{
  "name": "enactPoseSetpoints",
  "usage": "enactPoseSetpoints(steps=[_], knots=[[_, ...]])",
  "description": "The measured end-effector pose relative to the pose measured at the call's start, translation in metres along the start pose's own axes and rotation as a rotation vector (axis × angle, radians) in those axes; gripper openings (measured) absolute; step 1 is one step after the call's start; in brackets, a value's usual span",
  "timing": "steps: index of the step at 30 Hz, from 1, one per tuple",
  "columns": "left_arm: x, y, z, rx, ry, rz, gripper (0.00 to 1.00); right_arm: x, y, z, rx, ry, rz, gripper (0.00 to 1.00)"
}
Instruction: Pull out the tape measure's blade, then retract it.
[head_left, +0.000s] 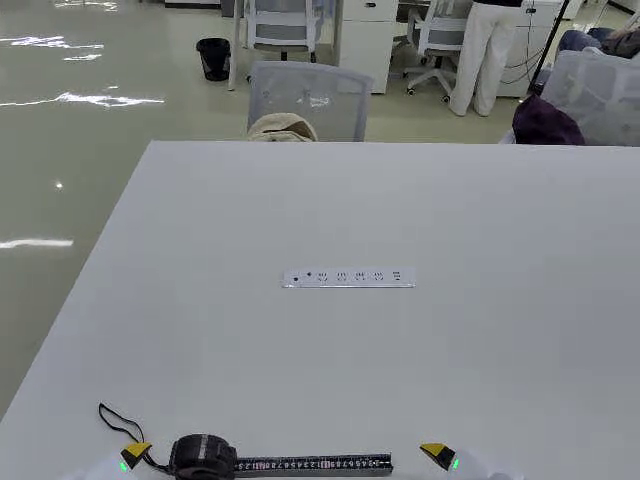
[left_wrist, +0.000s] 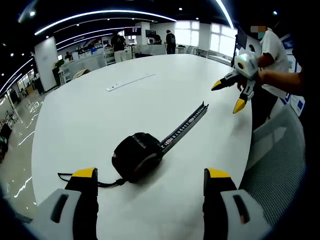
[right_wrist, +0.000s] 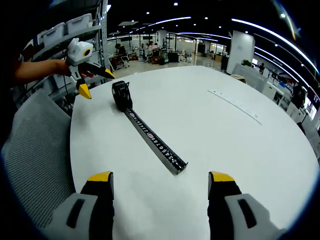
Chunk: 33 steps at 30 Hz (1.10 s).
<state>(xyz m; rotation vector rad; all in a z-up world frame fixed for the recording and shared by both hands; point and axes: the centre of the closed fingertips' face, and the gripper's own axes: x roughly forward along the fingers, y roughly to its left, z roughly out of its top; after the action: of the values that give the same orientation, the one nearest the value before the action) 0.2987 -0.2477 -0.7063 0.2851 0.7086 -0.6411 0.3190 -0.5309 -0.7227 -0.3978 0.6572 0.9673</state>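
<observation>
**Tape measure lies pulled out along the near edge, both tongs apart and off it**

One tape measure (head_left: 203, 455) sits on the white table (head_left: 400, 200), close to the near edge and toward the left side. Its one blade (head_left: 315, 464) lies flat and extended to the right along that edge. One thin black cord loop (head_left: 118, 420) trails from the case toward the left edge.

There are two grippers. The head view catches only a yellow tip of each at its bottom border, one on either side of the tape. The gripper views give the rest. The right gripper view looks down the blade from its hooked end to the case. There the left gripper (right_wrist: 95, 82) hangs just beyond the case, jaws spread and holding nothing. The left gripper view has the case sitting between its own jaws without touching them. It shows the right gripper (left_wrist: 227, 95) past the blade's tip, jaws also spread and empty.

One pale strip (head_left: 348, 278) is set in the middle of the table. It looks like a row of sockets, though it is too small to be sure. Beyond the far edge the head view alone shows a mesh chair (head_left: 308, 100) and a black bin (head_left: 213, 58).
</observation>
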Motion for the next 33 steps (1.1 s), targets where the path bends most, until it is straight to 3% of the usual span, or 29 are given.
enactPoseSetpoints(steps=[6,14,19,23,26,33], knots=[[-0.005,-0.011,0.0,-0.018,-0.007,0.019,0.89,-0.005,0.008,0.004,0.015,-0.021,-0.03,0.81],[-0.013,-0.017,0.009,-0.07,-0.063,0.106,0.92,-0.009,0.018,0.009,0.053,-0.049,-0.064,0.85],[-0.016,-0.016,0.009,-0.14,-0.093,0.168,0.93,-0.012,0.023,0.01,0.077,-0.063,-0.082,0.87],[-0.018,-0.02,0.011,-0.179,-0.124,0.169,0.94,-0.014,0.026,0.012,0.08,-0.069,-0.09,0.88],[-0.018,-0.019,0.009,-0.177,-0.112,0.188,0.95,-0.015,0.027,0.015,0.09,-0.084,-0.094,0.89],[-0.021,-0.019,0.012,-0.218,-0.137,0.194,0.98,-0.016,0.032,0.02,0.095,-0.105,-0.107,0.93]])
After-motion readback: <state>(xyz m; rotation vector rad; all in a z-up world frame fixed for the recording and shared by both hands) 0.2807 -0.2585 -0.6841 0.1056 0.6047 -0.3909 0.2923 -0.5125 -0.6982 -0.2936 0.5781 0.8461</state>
